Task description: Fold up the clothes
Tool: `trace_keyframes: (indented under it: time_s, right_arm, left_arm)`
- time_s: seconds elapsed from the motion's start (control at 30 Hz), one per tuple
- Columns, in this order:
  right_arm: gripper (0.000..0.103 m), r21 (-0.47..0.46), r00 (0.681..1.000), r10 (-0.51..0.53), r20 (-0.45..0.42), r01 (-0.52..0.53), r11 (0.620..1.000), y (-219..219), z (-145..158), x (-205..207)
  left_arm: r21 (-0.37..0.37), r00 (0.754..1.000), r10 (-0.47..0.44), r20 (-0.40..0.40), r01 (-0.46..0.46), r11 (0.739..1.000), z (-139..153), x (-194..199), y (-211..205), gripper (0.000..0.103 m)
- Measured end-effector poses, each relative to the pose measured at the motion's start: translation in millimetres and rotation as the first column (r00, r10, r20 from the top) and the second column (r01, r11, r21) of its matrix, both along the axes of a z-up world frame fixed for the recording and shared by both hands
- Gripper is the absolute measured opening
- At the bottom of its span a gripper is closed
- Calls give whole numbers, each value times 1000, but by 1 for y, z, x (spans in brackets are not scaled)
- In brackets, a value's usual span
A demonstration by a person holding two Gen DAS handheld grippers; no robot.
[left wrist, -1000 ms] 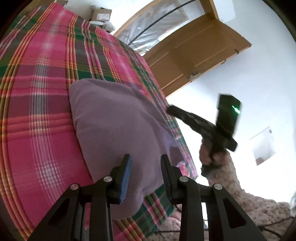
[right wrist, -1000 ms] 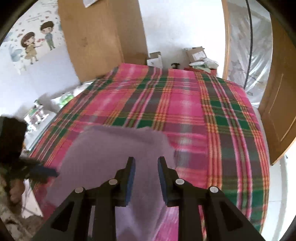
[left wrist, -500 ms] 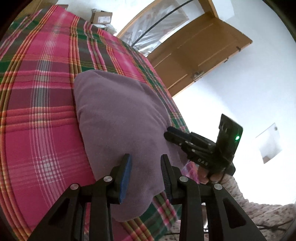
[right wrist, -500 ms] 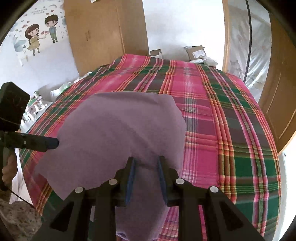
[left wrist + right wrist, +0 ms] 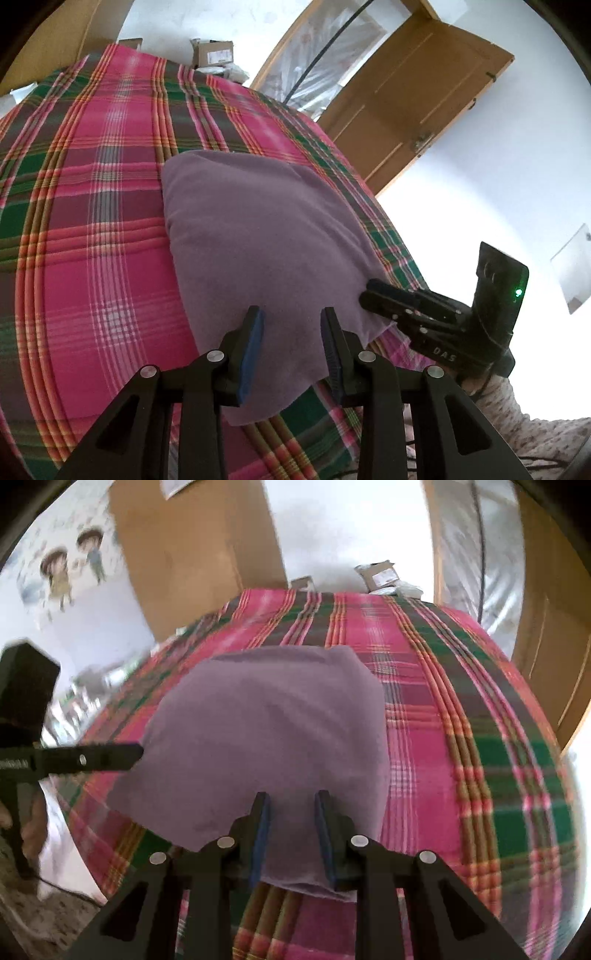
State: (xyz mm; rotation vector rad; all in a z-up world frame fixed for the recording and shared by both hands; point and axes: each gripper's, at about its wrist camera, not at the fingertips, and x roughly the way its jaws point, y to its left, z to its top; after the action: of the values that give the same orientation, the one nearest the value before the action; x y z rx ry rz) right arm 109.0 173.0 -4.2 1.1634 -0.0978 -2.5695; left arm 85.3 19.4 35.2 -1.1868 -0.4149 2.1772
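Observation:
A purple cloth (image 5: 266, 240) lies folded and flat on the plaid bedspread (image 5: 92, 258), near the bed's front edge. In the left wrist view my left gripper (image 5: 291, 332) hovers open over the cloth's near edge, fabric showing between its blue pads. The right gripper (image 5: 373, 291) comes in from the right, its tip at the cloth's right corner. In the right wrist view the right gripper (image 5: 291, 812) is open over the purple cloth (image 5: 266, 731) at its near edge, and the left gripper (image 5: 136, 751) points at the cloth's left edge.
The bedspread (image 5: 461, 738) stretches wide beyond the cloth. A wooden door (image 5: 406, 103) stands right of the bed and a wooden wardrobe (image 5: 199, 554) behind it. Cardboard boxes (image 5: 212, 55) sit past the far end. A patterned sleeve (image 5: 517, 424) is at lower right.
The right gripper has come down from raised in the air to the cloth's right corner. Both grippers now sit lower and closer to the cloth, which has settled flat.

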Motion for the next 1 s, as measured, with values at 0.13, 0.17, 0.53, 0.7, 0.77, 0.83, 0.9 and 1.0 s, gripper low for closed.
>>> trace_keyframes:
  time_s: [0.13, 0.17, 0.53, 0.7, 0.77, 0.83, 0.9, 1.0]
  right_arm:
    - [26, -23, 1000, -25, -13, 24, 999, 2, -4, 4]
    - [26, -5, 999, -24, -25, 23, 1000, -1, -4, 5]
    - [26, 4, 999, -35, -33, 36, 999, 2, 9, 14]
    - [31, -62, 998, -58, -33, 56, 997, 22, 16, 14]
    - [32, -88, 997, -73, -18, 71, 994, 29, 16, 10]
    - [34, -70, 996, -84, -17, 83, 994, 32, 16, 9]
    - [42, -37, 994, -104, -17, 103, 994, 34, 15, 11]
    - [46, -18, 993, -116, -7, 116, 993, 38, 11, 16]
  left_arm:
    - [-5, 1000, 12, -6, -12, 1000, -3, 0, 1, 33]
    - [-11, 1000, 13, -13, -13, 1000, -3, 1, 3, 33]
    - [-90, 998, 51, -46, -55, 994, 6, 15, 4, 33]
    - [-51, 996, 91, -18, -91, 994, 3, 10, -13, 33]
    - [-66, 994, 105, -9, -105, 992, 0, 7, -17, 33]
    - [-80, 994, 112, -3, -112, 990, -2, 6, -19, 33]
    - [-91, 993, 121, 1, -121, 989, -6, 6, -22, 34]
    - [-122, 992, 125, -14, -125, 985, -11, 9, -24, 34]
